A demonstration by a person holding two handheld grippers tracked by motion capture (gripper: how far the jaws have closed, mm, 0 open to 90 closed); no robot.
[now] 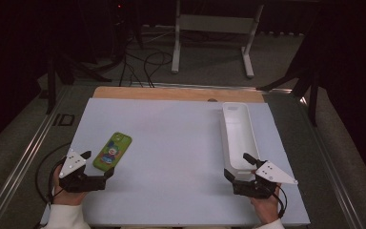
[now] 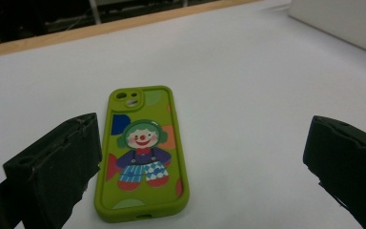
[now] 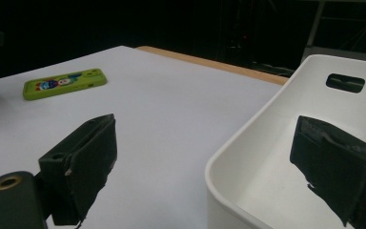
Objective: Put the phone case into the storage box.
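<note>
Left gripper (image 1: 97,166) low behind phone (image 1: 113,150), jaws wide, empty; right gripper (image 1: 240,167) gaping, seemingly straddling bin (image 1: 238,136) corner.

Black grippers (image 1: 97,165) with grey triangular plates, white sleeves (image 1: 66,217).

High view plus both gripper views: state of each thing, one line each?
Phone: flat on the table, back side up, not gripped.
White bin: upright, empty as far as its inside shows.
Left gripper: open, jaws spread just short of the phone.
Right gripper: open, jaws astride the bin's near corner, holding nothing.
</note>
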